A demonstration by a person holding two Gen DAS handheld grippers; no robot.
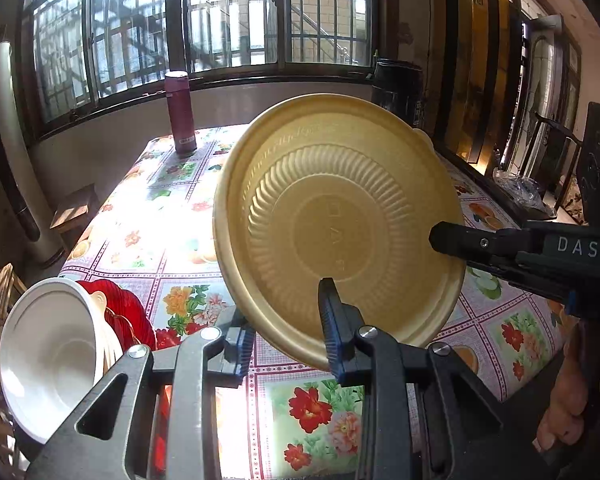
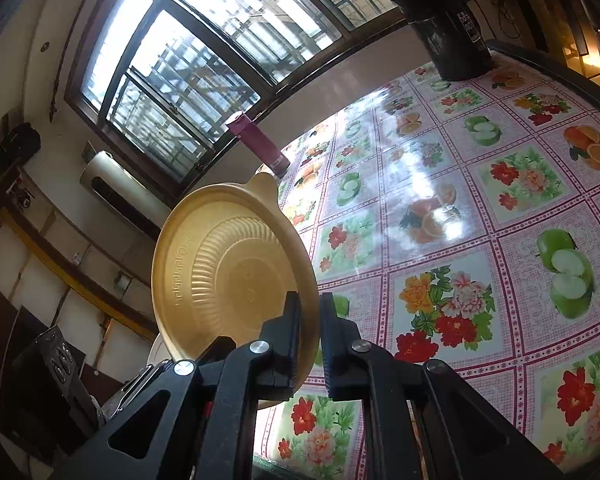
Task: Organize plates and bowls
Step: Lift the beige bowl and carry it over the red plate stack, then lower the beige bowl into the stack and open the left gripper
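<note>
A gold plastic bowl [image 1: 332,220] is held tilted above the floral table, its underside toward the left wrist camera. My right gripper [image 2: 310,336] is shut on its rim; it also shows in the left wrist view [image 1: 440,240] at the bowl's right edge. My left gripper [image 1: 286,336] is open, its right finger in front of the bowl's lower rim, its left finger beside it. The bowl also shows in the right wrist view [image 2: 228,272]. A white bowl [image 1: 48,352] lies tilted at the lower left on a cream bowl and a red plate [image 1: 132,308].
A maroon flask [image 1: 180,114] stands at the table's far edge [image 1: 204,132] by the window. A black pot [image 2: 448,28] stands at the far right corner. A wooden stool [image 1: 74,212] is left of the table.
</note>
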